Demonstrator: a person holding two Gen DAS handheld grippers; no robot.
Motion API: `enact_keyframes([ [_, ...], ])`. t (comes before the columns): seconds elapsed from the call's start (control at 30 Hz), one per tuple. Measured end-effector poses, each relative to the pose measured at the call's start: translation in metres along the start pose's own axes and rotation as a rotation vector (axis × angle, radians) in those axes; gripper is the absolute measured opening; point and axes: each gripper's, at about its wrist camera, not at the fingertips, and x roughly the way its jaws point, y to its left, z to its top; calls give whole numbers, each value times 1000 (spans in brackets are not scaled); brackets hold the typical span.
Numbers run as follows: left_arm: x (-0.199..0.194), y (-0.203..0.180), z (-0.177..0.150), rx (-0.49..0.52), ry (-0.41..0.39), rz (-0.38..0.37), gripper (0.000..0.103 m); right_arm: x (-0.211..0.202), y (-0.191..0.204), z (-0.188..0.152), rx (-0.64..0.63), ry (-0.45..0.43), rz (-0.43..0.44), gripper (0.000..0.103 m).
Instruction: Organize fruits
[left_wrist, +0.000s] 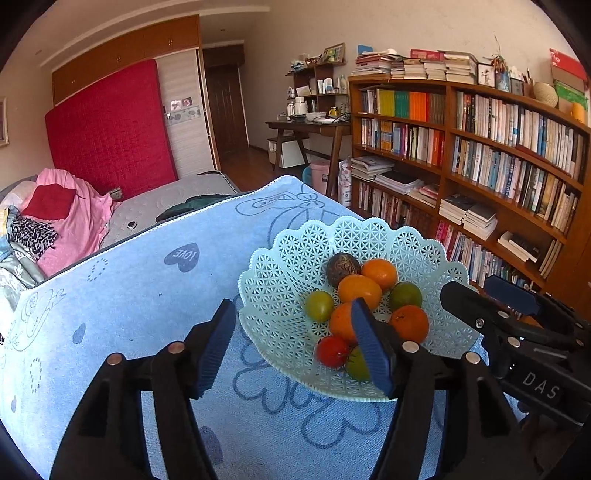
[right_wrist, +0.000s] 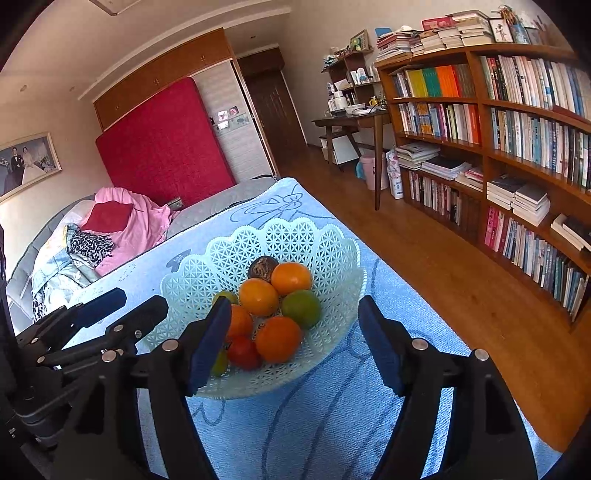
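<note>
Left wrist view: my left gripper (left_wrist: 295, 343) stands open and empty; the basket (left_wrist: 288, 258) of fruit (left_wrist: 359, 290) lies ahead and to its right.

Right wrist view: my right gripper (right_wrist: 295, 339) is open and empty, with the fruit dead ahead. I judge it the better placed.

Both views are evenly lit by soft daylight; the source itself is not seen. The blue cloth (right_wrist: 314, 424) ahead of the right tongs (right_wrist: 295, 343) is rendered bright, slightly washed. Only soft shadow is cast under the basket (right_wrist: 332, 254) between the tong fingers. Mild sheen is seen on the floor (right_wrist: 424, 266) right of the tongs. Strong fisheye bending is noted: the bookshelf (left_wrist: 480, 155) right of the left tongs (left_wrist: 295, 343) is curved. Corners are vignetted black. The near tong fingers are slightly soft; no motion blur is seen.
</note>
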Motion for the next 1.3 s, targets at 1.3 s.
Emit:
enact_keyframes([
  [1.3,-35,29,-10,13,-71,315,98,-19,43,-12,-203,46,-110,100],
])
